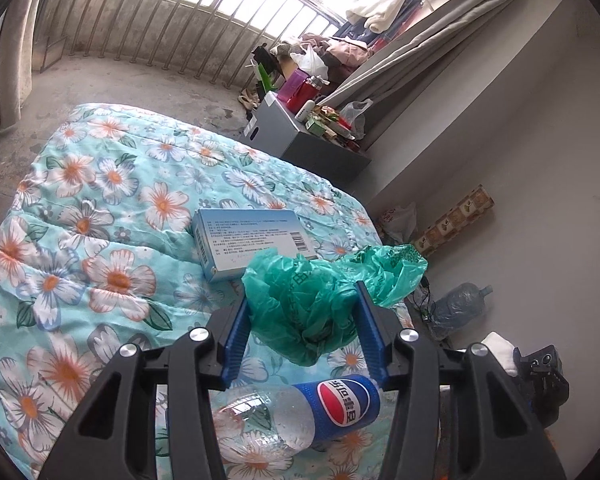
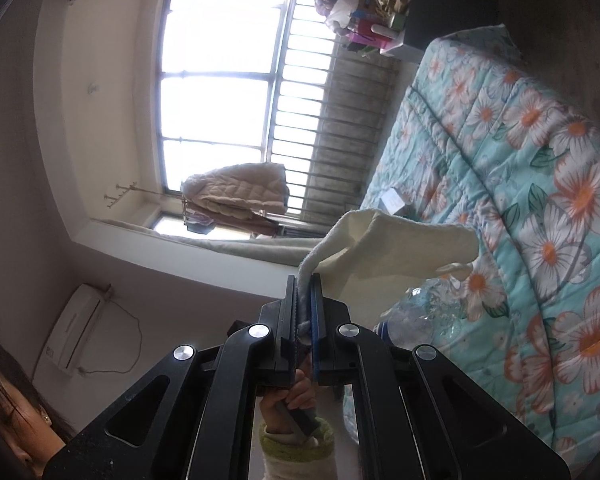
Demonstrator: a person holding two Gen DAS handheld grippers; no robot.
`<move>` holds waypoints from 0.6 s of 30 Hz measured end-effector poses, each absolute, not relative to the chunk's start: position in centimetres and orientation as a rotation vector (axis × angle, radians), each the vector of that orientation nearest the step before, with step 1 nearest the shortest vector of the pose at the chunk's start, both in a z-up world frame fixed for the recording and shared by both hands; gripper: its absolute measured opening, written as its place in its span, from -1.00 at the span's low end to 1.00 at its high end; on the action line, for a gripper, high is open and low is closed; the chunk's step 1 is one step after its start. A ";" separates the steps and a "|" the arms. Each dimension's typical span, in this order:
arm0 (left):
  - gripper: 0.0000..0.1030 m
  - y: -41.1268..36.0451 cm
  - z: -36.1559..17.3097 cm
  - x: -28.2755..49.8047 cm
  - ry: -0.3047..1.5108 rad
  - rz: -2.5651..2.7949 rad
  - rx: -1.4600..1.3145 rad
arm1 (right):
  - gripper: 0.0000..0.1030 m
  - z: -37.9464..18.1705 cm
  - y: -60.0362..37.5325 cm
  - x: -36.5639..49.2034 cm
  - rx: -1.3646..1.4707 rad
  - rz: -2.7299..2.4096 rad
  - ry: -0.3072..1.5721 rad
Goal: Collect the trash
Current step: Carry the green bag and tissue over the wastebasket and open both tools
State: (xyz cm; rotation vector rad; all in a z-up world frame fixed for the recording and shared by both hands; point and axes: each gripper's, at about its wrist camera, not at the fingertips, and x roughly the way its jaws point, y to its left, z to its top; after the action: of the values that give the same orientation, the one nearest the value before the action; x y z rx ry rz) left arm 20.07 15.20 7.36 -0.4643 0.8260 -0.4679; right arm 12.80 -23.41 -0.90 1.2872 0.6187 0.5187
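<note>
left gripper [image 1: 302, 300] open around green bag [image 1: 320, 296] on bed [image 1: 100, 200]; right gripper [image 2: 305, 284] clamped on white cloth [image 2: 388, 252]

Bed cover: floral quilt [image 1: 100, 208], turquoise with white and orange flowers
Window: barred railing [image 1: 172, 12], bright daylight behind
Curtain: grey curtain [image 1: 432, 52] along the wall
Bedside: dark cabinet [image 1: 300, 136] topped with clutter
Hanging: puffy beige jacket [image 2: 240, 192]
Wall: white air conditioner [image 2: 76, 324]
</note>
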 end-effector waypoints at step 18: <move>-0.08 11.6 11.6 17.4 0.747 -0.554 -0.403 | -0.92 1.0 -26.9 8.7 1.302 0.528 0.457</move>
State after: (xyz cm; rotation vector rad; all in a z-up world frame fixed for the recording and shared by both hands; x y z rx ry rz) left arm 17.38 11.61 11.58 -0.4026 0.7472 -0.5538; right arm 8.74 -26.86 1.00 1.3023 0.4573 0.5284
